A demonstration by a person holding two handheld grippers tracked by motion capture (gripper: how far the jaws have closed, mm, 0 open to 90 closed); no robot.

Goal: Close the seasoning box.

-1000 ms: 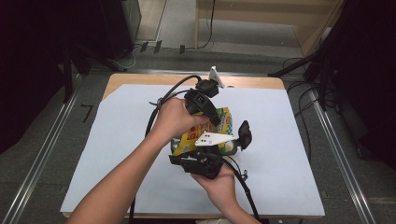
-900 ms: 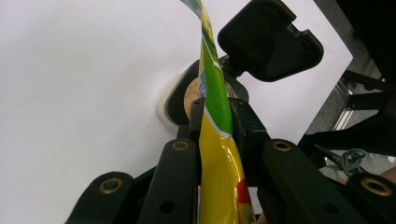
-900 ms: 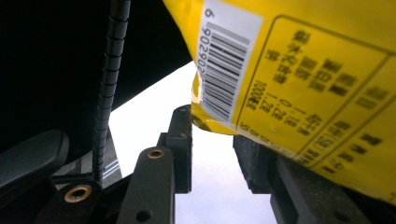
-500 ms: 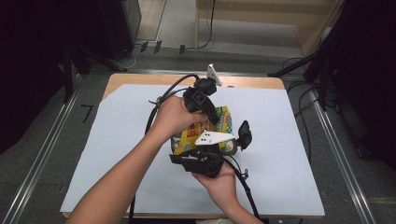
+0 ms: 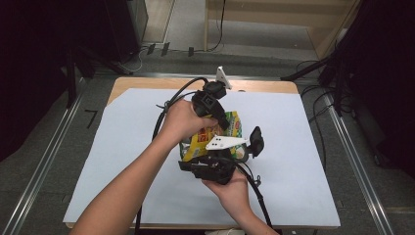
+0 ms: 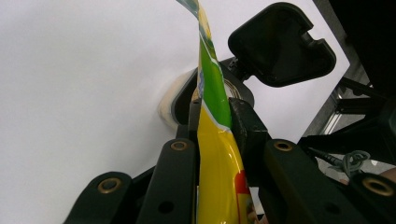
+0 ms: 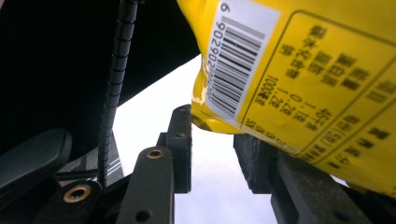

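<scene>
A yellow and green snack bag [image 5: 208, 139] is held up over the white sheet [image 5: 303, 147] between both hands. My left gripper [image 5: 221, 119], gripped from above by the left hand, is shut on the bag's edge; in the left gripper view the black pads [image 6: 245, 123] pinch the bag [image 6: 215, 158] flat. My right gripper [image 5: 198, 164] sits under the bag in the right hand. In the right gripper view its jaws [image 7: 212, 128] stand apart with white sheet showing between them, and the bag's barcode corner [image 7: 243, 60] hangs just above the gap without being pinched.
The white sheet covers a wooden table [image 5: 264, 86] framed by metal rails [image 5: 359, 166]. Black cables [image 5: 169, 105] trail from both grippers across the sheet. Dark equipment and more cables lie on the floor beyond the table.
</scene>
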